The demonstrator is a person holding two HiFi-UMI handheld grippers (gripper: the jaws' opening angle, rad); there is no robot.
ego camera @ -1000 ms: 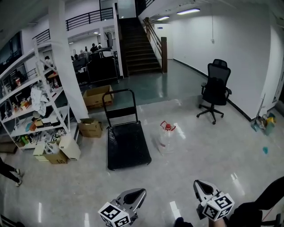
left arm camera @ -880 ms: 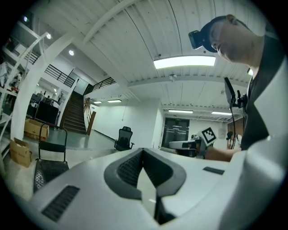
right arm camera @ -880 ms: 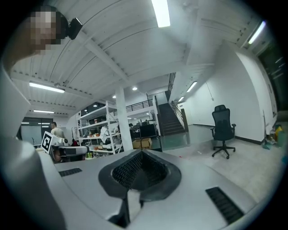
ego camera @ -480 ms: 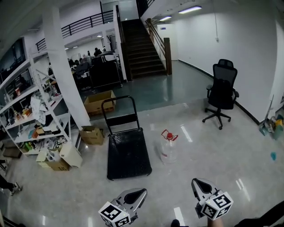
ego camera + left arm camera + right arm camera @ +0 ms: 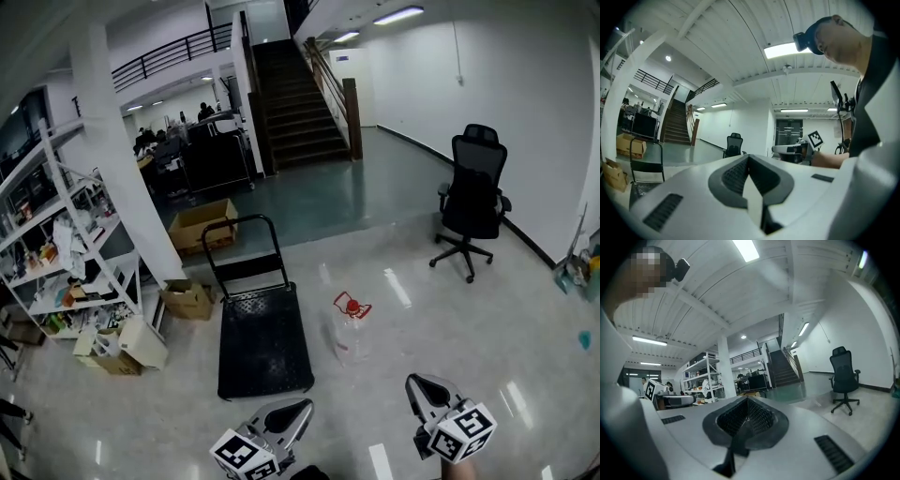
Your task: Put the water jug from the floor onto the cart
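The water jug [image 5: 352, 336], clear with a red cap and handle, stands upright on the shiny floor just right of the cart. The cart [image 5: 263, 343] is a black flat platform with an upright push handle [image 5: 246, 244] at its far end; nothing lies on it. My left gripper [image 5: 305, 406] and right gripper [image 5: 413, 381] are low in the head view, well short of the jug, both shut with nothing between the jaws. The left gripper view shows its shut jaws [image 5: 749, 157] and the cart [image 5: 644, 169] at left. The right gripper view shows its shut jaws [image 5: 747, 400].
A black office chair [image 5: 472, 202] stands at right by the white wall. Left of the cart are cardboard boxes [image 5: 190, 298], a white pillar [image 5: 122, 169] and a cluttered shelf unit [image 5: 56, 272]. A staircase [image 5: 295, 94] rises at the back.
The view has moved forward over the floor: jug and cart now sit lower and closer in the head view. Both grippers keep their places at the bottom edge, shut.
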